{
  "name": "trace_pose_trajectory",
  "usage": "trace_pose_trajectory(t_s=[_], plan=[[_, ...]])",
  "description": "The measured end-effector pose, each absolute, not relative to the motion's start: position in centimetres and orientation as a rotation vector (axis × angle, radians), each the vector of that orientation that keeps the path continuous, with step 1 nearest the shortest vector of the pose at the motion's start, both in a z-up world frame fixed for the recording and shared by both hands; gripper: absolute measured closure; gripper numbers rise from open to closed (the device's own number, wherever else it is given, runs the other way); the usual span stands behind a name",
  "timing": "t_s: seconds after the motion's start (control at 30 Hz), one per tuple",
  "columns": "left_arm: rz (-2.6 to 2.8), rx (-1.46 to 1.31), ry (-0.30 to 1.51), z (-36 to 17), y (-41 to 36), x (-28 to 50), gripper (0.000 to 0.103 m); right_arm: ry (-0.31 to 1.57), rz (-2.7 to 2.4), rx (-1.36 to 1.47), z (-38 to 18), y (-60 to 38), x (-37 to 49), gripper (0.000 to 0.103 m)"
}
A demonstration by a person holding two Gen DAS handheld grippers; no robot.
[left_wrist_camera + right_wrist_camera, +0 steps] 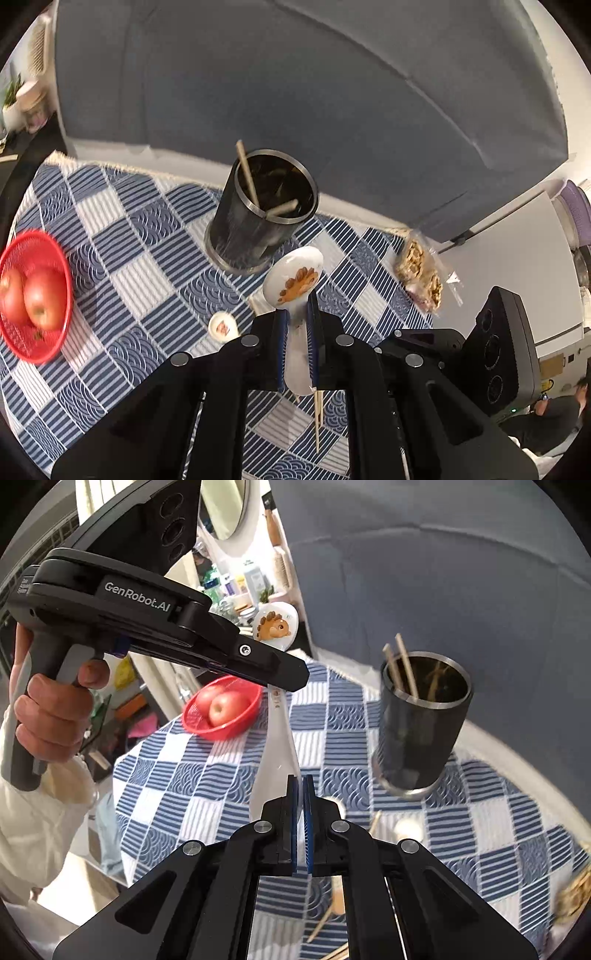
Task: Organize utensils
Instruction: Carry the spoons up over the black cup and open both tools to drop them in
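My left gripper (297,314) is shut on a white ceramic spoon (295,278) with an orange hedgehog picture, held above the table in front of the dark metal utensil holder (258,218). The holder has chopsticks (248,175) leaning in it. In the right wrist view the left gripper (291,681) holds the spoon (275,626) bowl-up, left of the holder (421,723). My right gripper (300,786) is shut and empty, above the cloth. A second small spoon (222,325) and loose chopsticks (317,417) lie on the cloth.
A blue and white checked cloth (147,280) covers the table. A red basket with apples (33,295) stands at the left. A bag of snacks (419,273) lies at the right. A grey sofa (295,85) is behind the table.
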State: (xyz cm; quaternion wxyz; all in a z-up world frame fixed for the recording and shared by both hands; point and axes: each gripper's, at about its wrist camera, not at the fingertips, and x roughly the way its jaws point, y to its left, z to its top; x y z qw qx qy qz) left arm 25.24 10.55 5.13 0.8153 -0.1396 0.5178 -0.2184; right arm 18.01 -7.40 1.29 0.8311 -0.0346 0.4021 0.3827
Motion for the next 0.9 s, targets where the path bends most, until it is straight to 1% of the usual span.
trace_pose_trajectory(t_s=[0.5,0.7,0.9], plan=[[-0.542,-0.205,1.039,9.1,7.5,30.9,0.093,0.775,0.733,-0.143,4.2,-9.6,24.0,0.100],[-0.554,-0.195,1.025,9.5,7.3,32.9,0.093,0.763,0.722,-0.154,4.4,-9.9,26.2,0.100],[-0.567,-0.187,1.026,8.9,7.3,35.2,0.093,0.768,0.719,-0.158,3.5,-9.6,28.5,0.100]])
